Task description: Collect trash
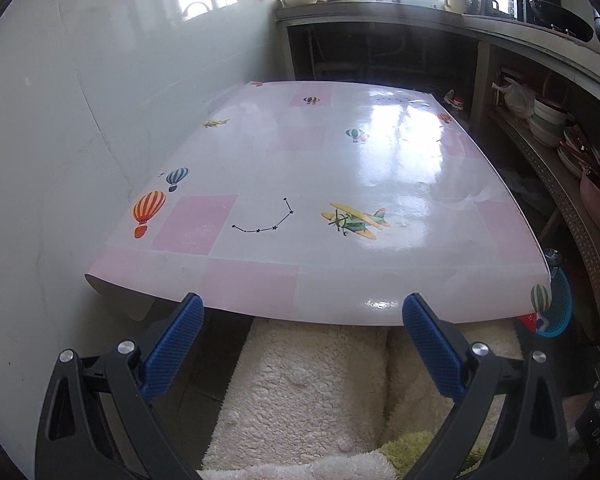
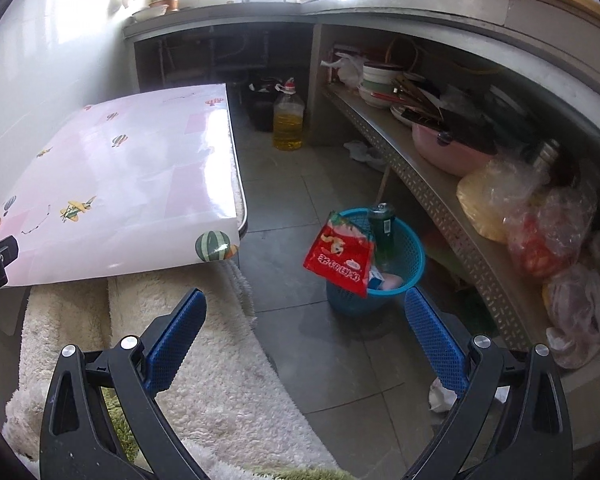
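The task looks almost finished. The surface (image 1: 300, 168) with its pink cloth carries no trash in either view. The blue basket (image 2: 404, 276) stands on the floor just beside the surface and already holds a red snack bag (image 2: 340, 258), a green bottle (image 2: 384, 228) and some smaller packets. The left claw (image 1: 302, 312) and the right claw (image 2: 304, 312) are both spread wide and hold nothing. A crumpled white paper (image 2: 440, 394) lies on the floor near the shelf; perhaps this is the last piece to collect.

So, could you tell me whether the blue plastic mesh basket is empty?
Not empty: the blue plastic mesh basket holds a red snack packet and a dark green bottle.
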`<state>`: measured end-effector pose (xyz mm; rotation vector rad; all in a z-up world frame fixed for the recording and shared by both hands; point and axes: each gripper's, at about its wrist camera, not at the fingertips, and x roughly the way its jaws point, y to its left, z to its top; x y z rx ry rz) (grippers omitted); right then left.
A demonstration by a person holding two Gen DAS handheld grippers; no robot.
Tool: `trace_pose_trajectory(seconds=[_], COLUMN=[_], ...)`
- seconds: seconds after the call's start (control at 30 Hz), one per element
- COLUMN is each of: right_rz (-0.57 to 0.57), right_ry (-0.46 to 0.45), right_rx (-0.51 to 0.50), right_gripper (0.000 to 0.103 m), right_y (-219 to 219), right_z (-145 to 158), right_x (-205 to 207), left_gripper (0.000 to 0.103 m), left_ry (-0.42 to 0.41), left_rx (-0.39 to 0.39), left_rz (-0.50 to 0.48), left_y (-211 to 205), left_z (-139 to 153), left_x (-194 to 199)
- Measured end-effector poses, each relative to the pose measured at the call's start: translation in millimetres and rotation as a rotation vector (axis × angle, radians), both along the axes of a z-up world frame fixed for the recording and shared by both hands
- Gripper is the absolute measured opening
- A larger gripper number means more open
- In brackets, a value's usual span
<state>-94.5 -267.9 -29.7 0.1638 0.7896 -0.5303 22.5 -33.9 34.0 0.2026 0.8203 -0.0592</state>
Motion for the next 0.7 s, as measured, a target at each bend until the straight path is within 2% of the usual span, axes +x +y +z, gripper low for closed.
trace_pose_trajectory(seconds=[0.7], right_rz=[-0.028], right_ry=[0.007], right_rx=[0.016], right_gripper=[0.096], right_y=[-5.3], right_z=[-0.7], right_x=[-4.2], left_gripper=[0.098], left_ry=[0.007], left_rx=[0.016], left_rz=[-0.03], left_y=[-9.9], left_z=[-1.9], left_x=[-2.4])
